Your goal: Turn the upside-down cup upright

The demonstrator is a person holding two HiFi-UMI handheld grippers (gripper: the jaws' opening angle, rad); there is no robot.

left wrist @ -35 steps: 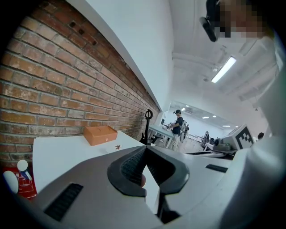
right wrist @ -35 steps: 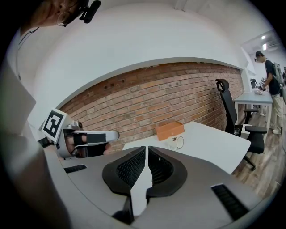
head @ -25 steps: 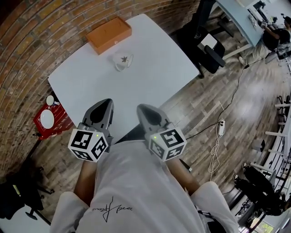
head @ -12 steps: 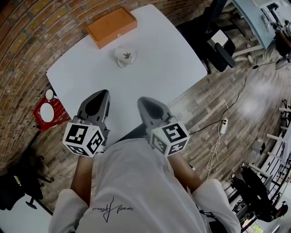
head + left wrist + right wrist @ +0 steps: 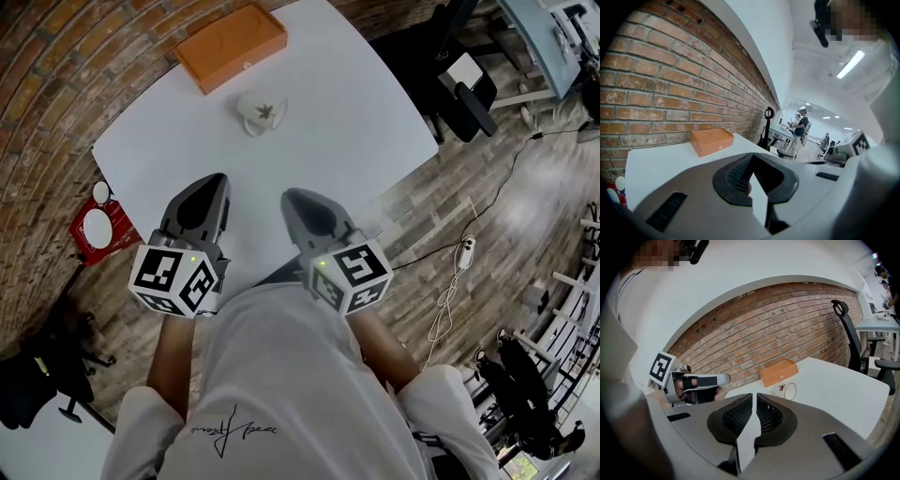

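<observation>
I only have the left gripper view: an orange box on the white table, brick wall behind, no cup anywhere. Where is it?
Observer: The head view shows the cup on the white table, just on your side of the orange box and apart from it.
Operator: Is the right gripper near it?
Observer: No. The right gripper is shut and empty, over the table's near part beside the left gripper. The cup is well ahead of both.
Operator: How does the cup lie?
Observer: In the right gripper view a round rim faces the camera, with a leaf print beside it. Beyond that I cannot tell.
</observation>
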